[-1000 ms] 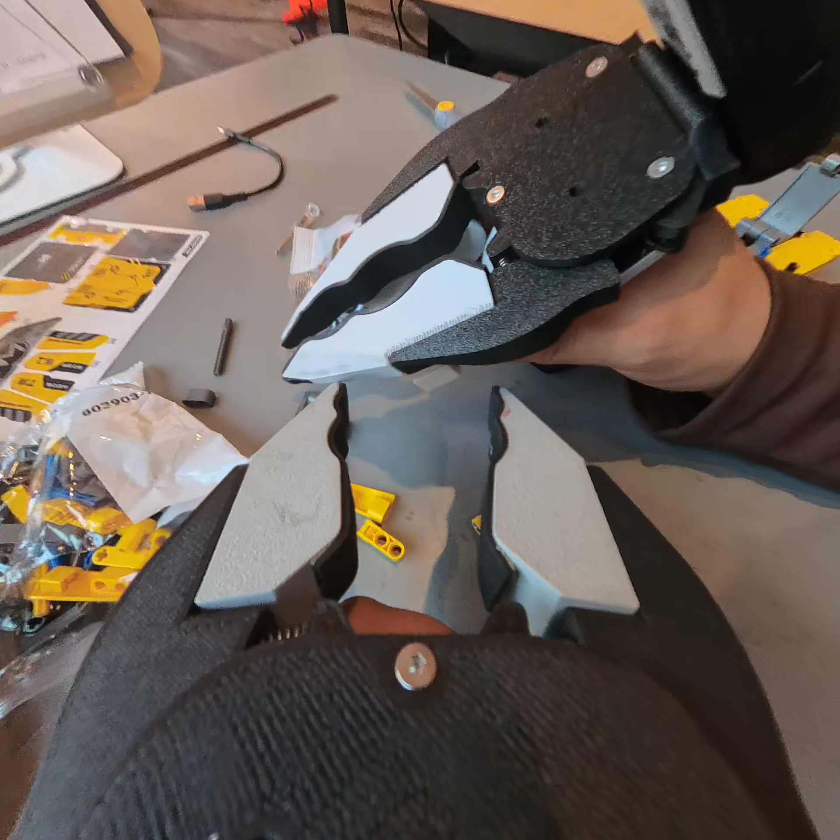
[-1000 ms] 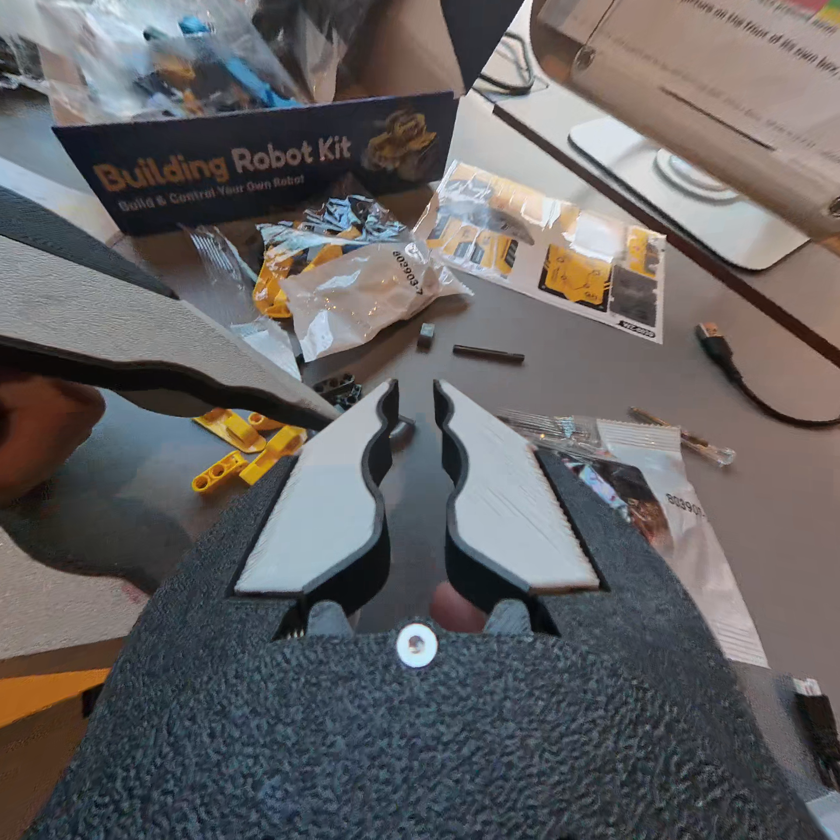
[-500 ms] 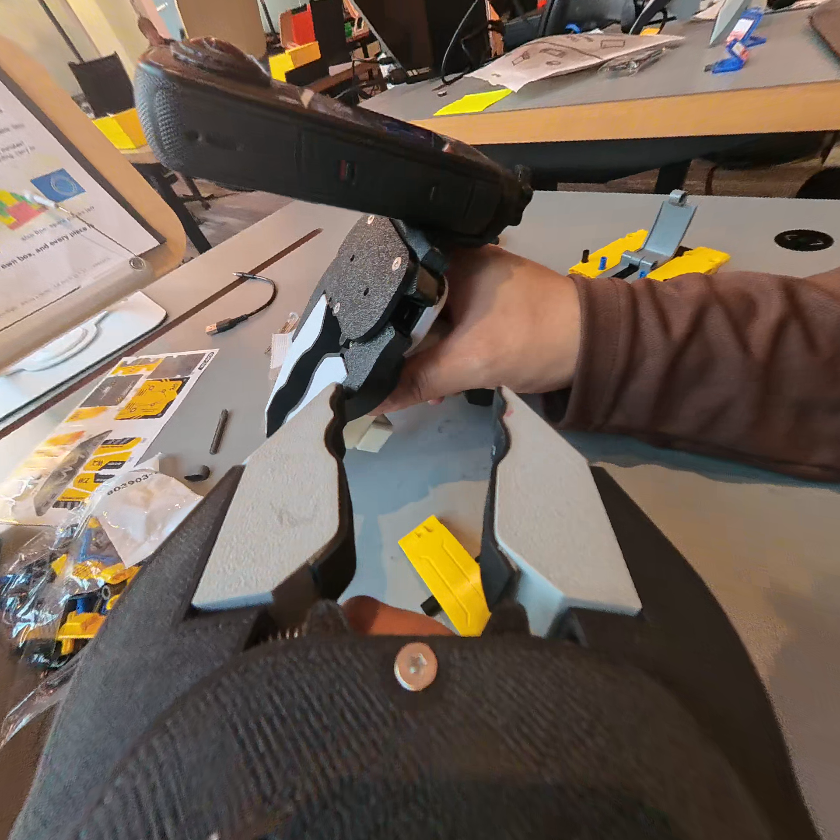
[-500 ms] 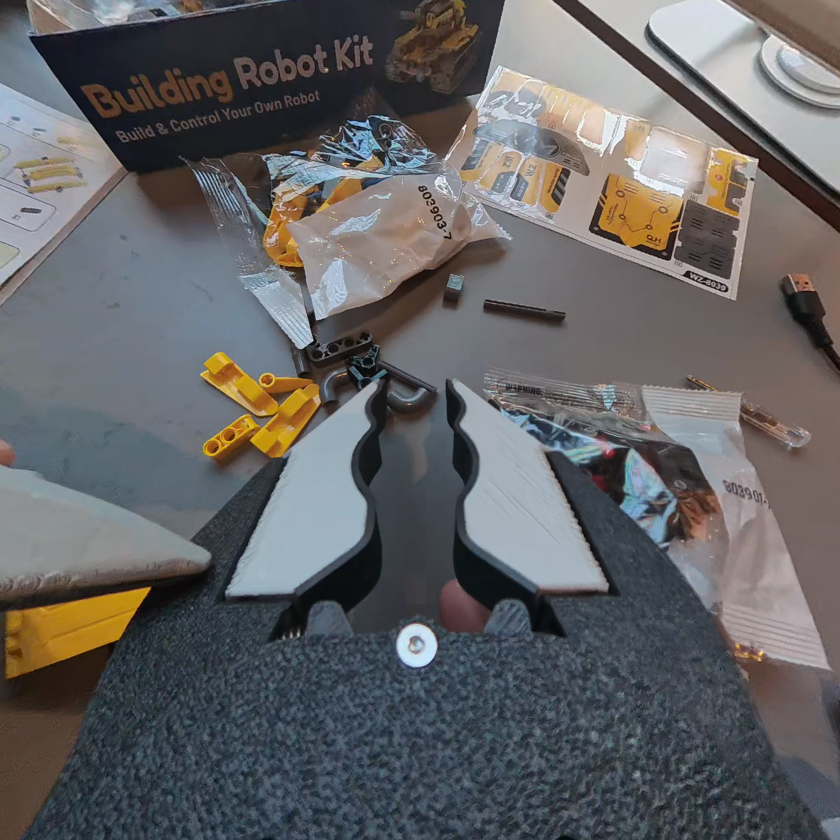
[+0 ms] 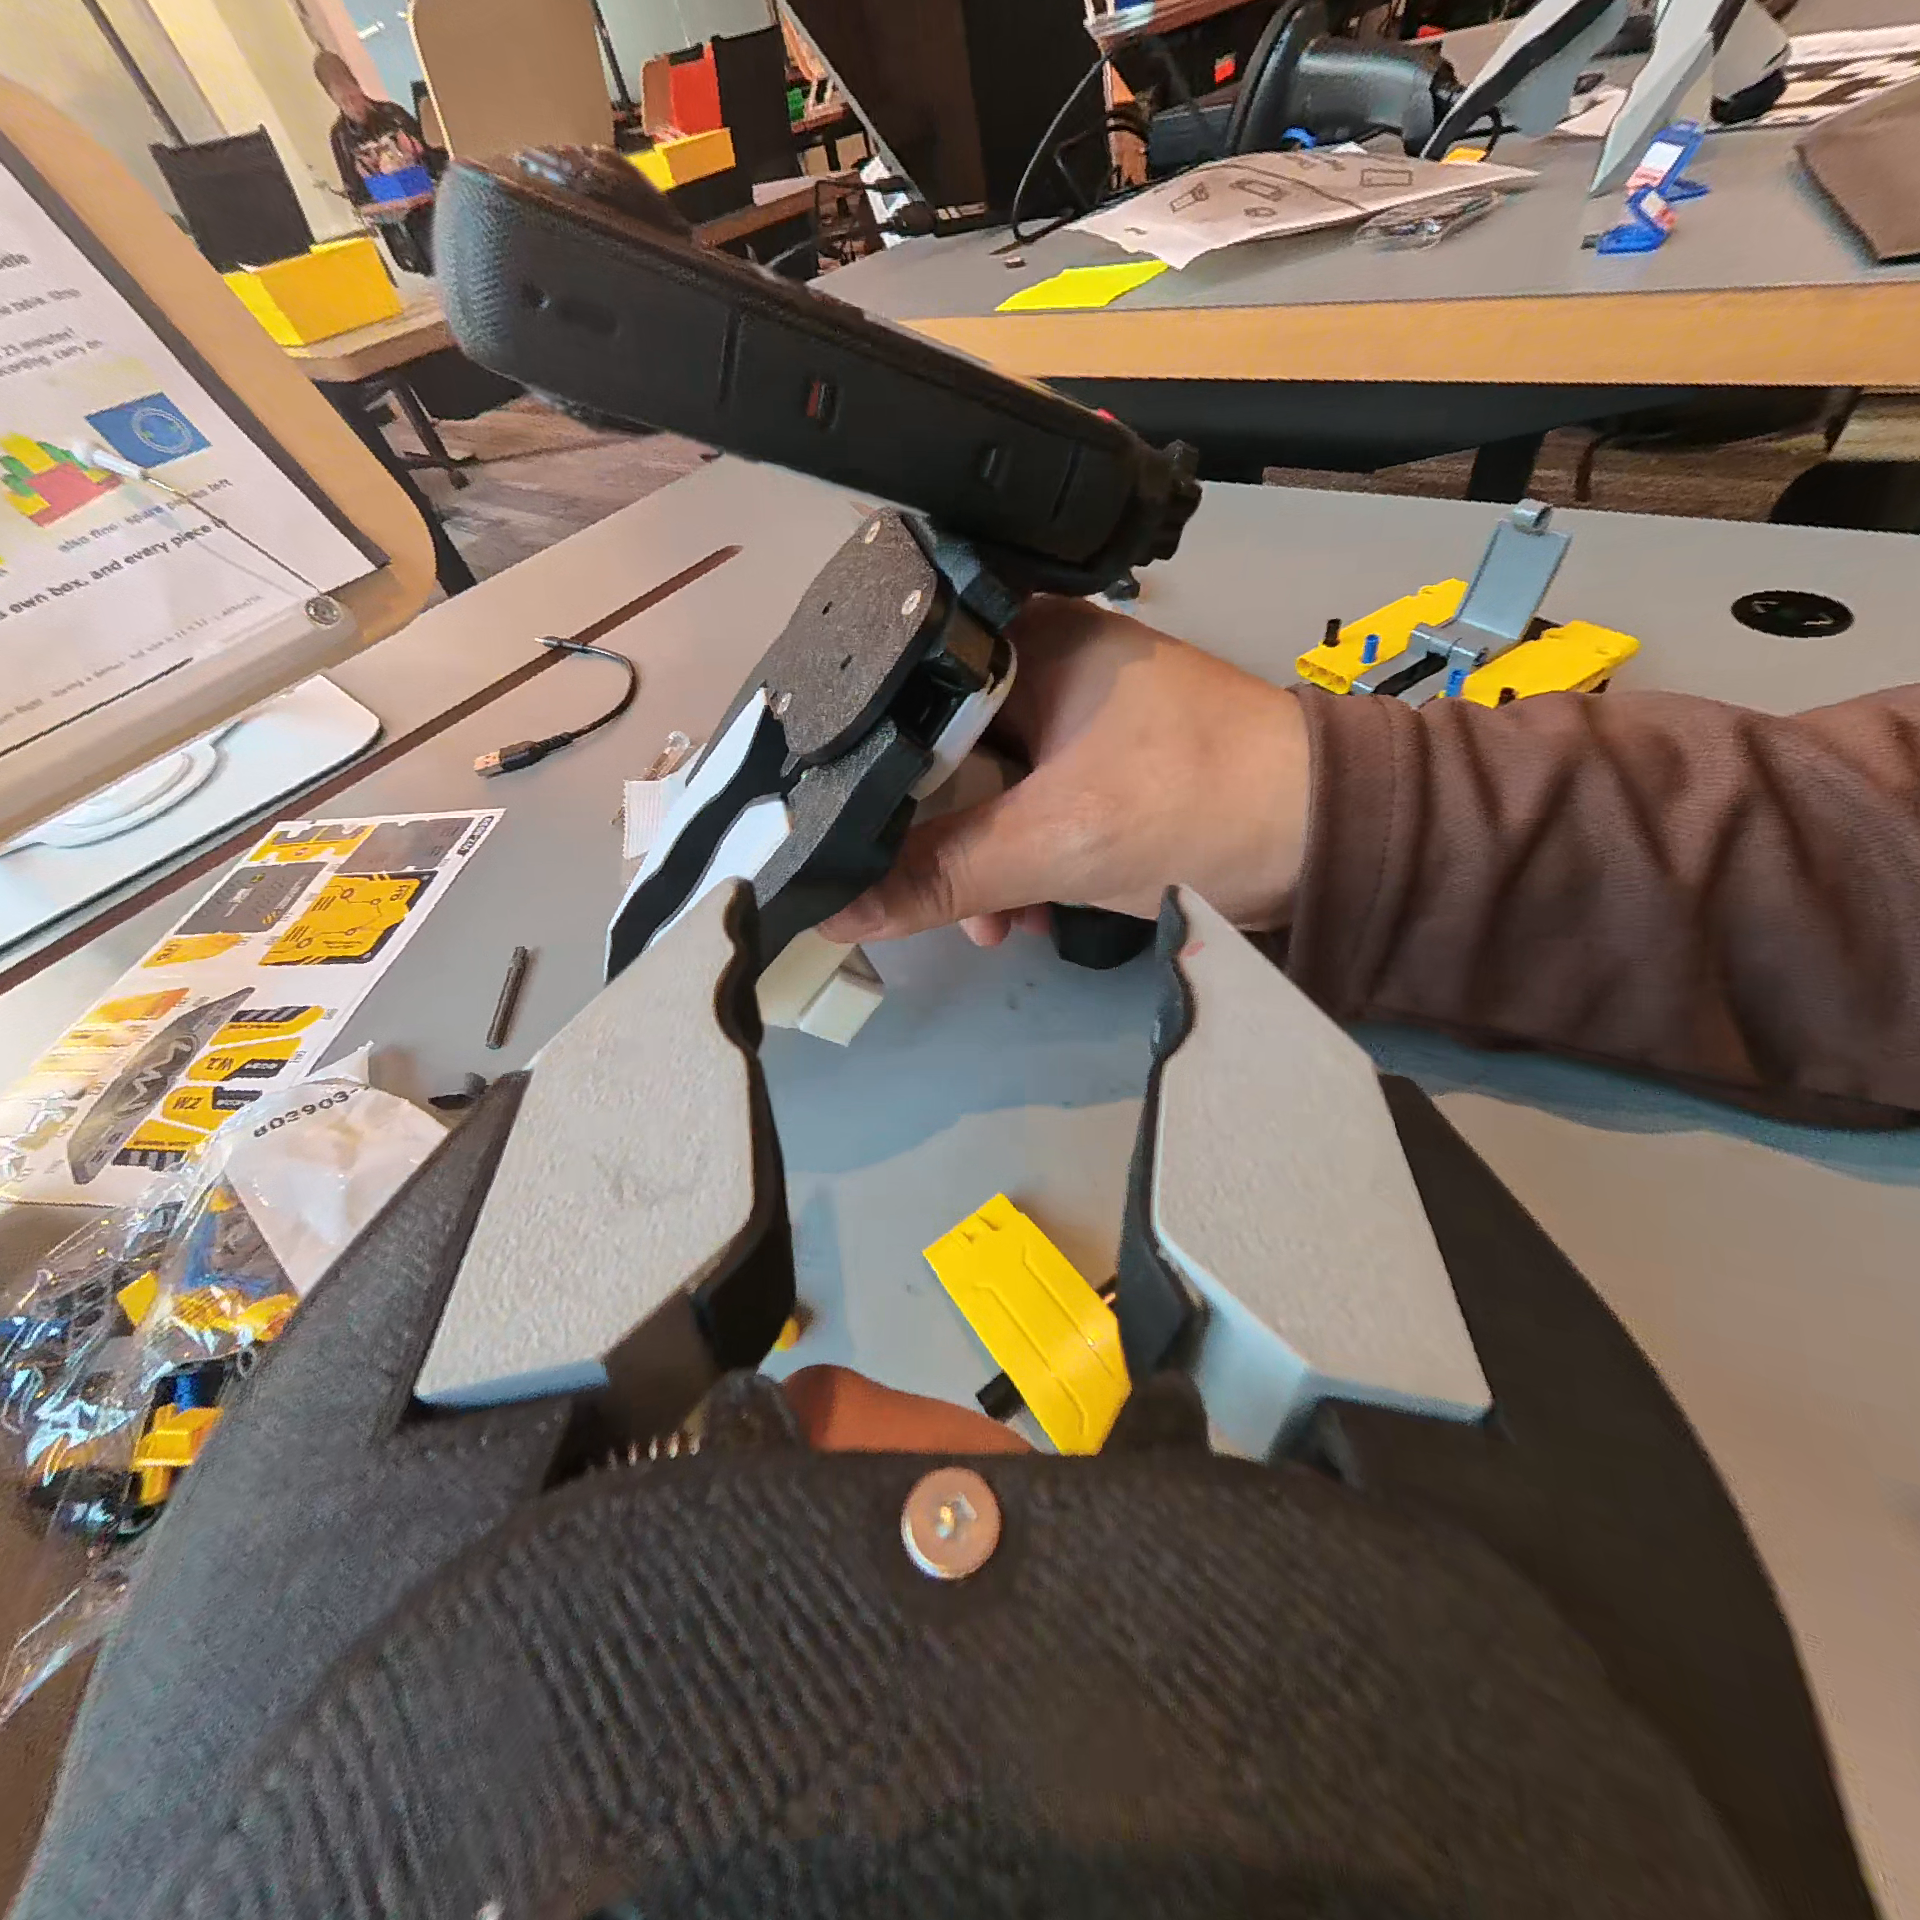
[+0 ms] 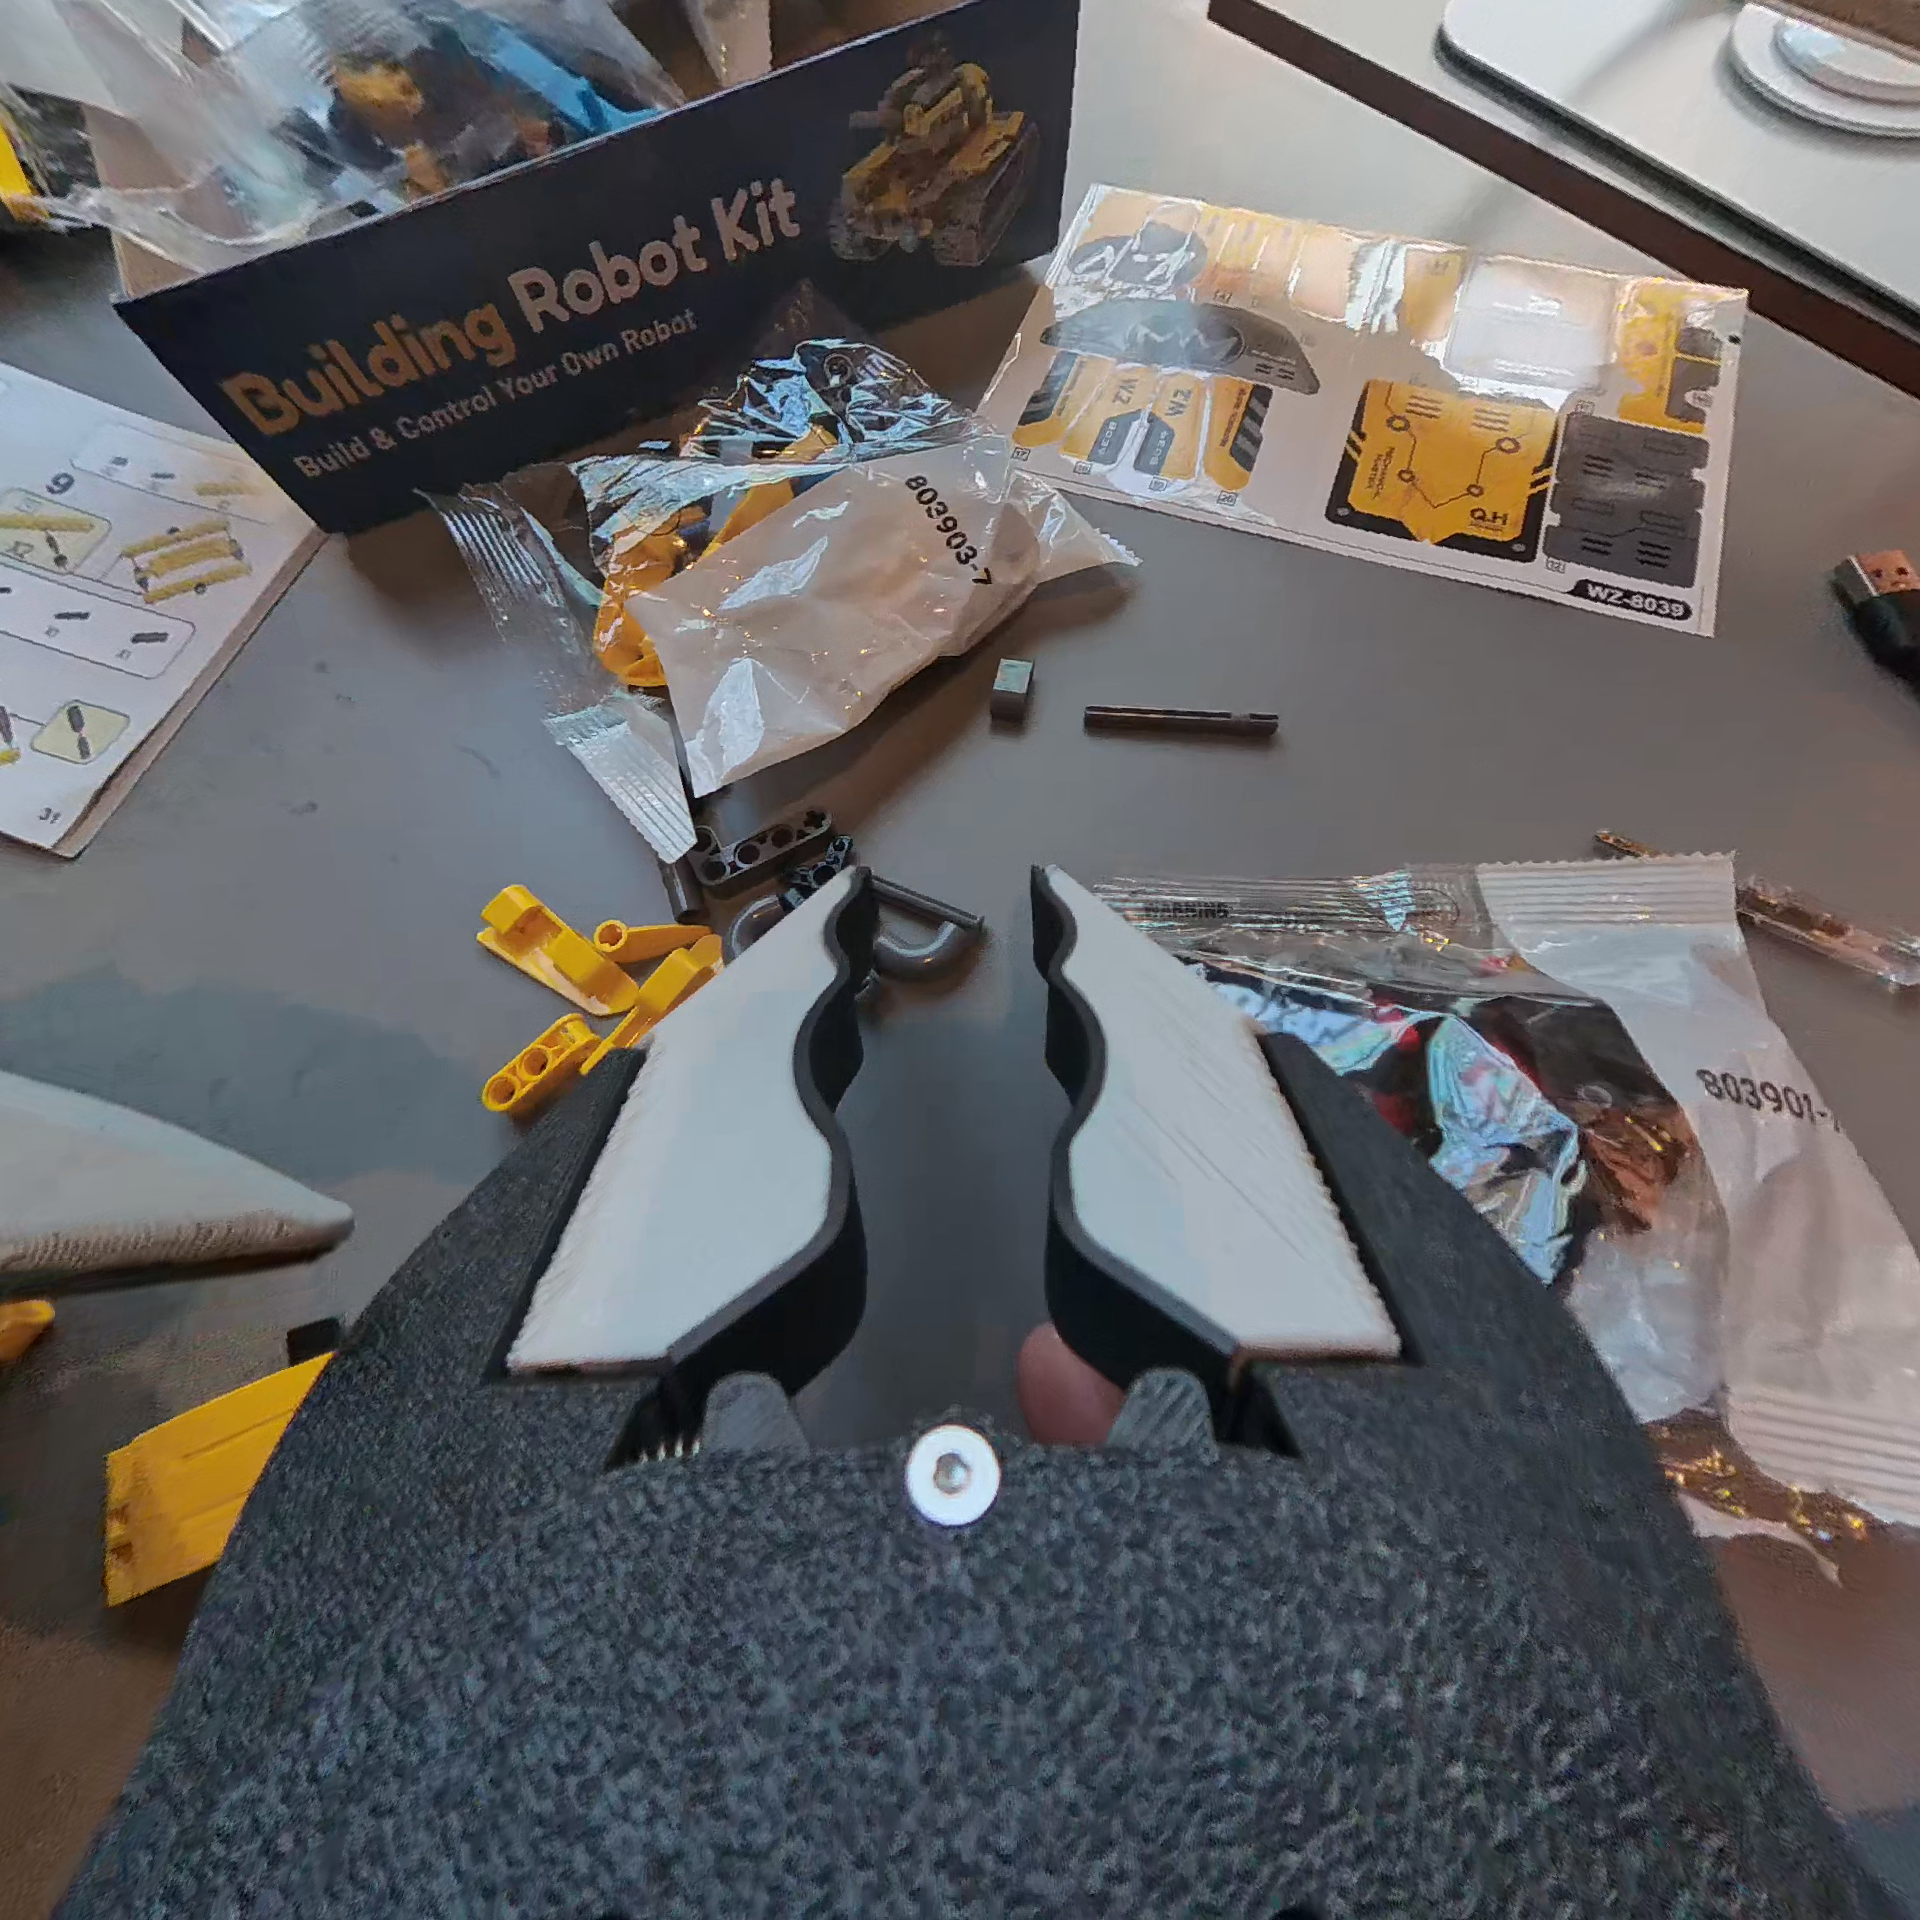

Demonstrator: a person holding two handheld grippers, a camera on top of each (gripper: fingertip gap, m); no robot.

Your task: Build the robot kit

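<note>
The left gripper (image 5: 951, 961) hangs over the grey table (image 5: 1662, 1299) with its jaws wide apart and nothing between them; a flat yellow panel (image 5: 1023, 1320) lies on the table below the gap, close to the inner edge of its right-hand finger, and whether the two touch cannot be told. Just ahead of it a hand (image 5: 1091, 800) in a brown sleeve (image 5: 1610, 883) holds the right gripper (image 6: 945, 883), which points down toward the table; its jaws stand a little apart and empty. Its tips hover over a cluster of small dark pieces: a grey curved part (image 6: 920, 935) just beyond the left-hand fingertip and a black holed beam (image 6: 769, 836) behind that. To the left of these lie several small yellow pieces (image 6: 582, 966). Beyond the cluster are a torn white bag (image 6: 831, 613) with yellow parts spilling out, a small grey block (image 6: 1013, 688) and a dark axle (image 6: 1179, 720), apart from each other. A second bag (image 6: 1558, 1091), clear and white, lies just right of the gripper. Farther back sit a sticker sheet (image 6: 1382, 405) and a dark blue box (image 6: 623, 270), with an instruction booklet (image 6: 94, 592) at the left. Behind the hand, a yellow and grey assembly (image 5: 1475, 644) stands on the table.
</note>
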